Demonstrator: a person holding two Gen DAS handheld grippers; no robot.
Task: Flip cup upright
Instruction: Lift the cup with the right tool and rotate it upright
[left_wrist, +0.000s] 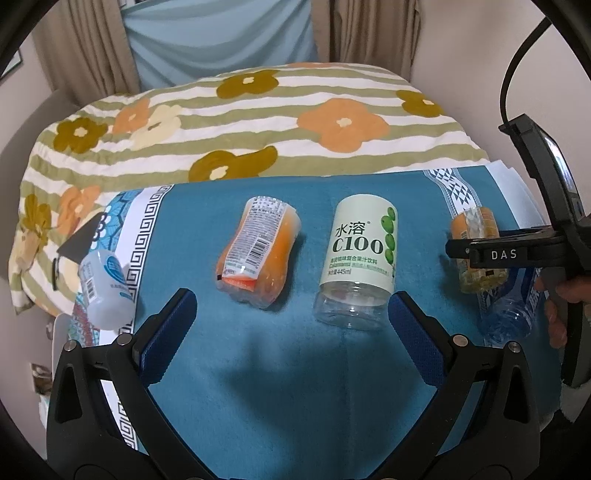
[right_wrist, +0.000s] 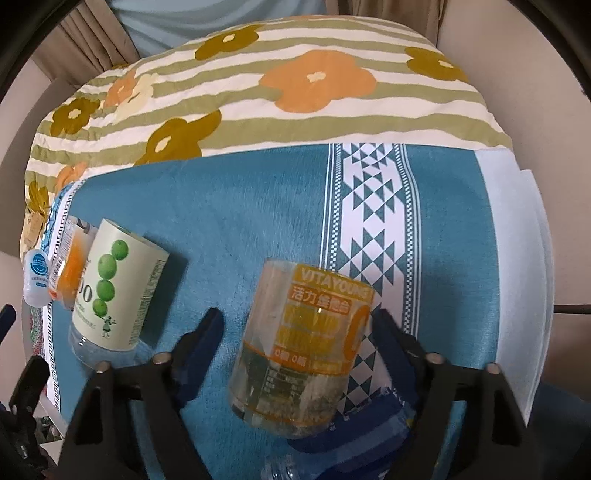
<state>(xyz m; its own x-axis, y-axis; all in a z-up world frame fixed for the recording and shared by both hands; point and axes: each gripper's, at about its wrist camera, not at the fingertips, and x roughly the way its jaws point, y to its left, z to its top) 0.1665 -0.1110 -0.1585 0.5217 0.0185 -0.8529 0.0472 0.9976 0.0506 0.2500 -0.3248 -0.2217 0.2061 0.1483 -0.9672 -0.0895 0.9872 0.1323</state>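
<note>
Several cut-bottle cups lie on a blue cloth. In the right wrist view, my right gripper is open with its blue pads on either side of a yellow VITAYOUNG cup; the right pad is close to or touching it. That cup shows in the left wrist view behind the right gripper. My left gripper is open and empty, just in front of an orange cup and a pale green C100 cup, which also shows in the right wrist view.
A whitish cup lies at the cloth's left edge. A clear blue bottle piece lies under the yellow cup at the right. A flowered striped quilt lies behind the cloth. White sheets stick out on the right.
</note>
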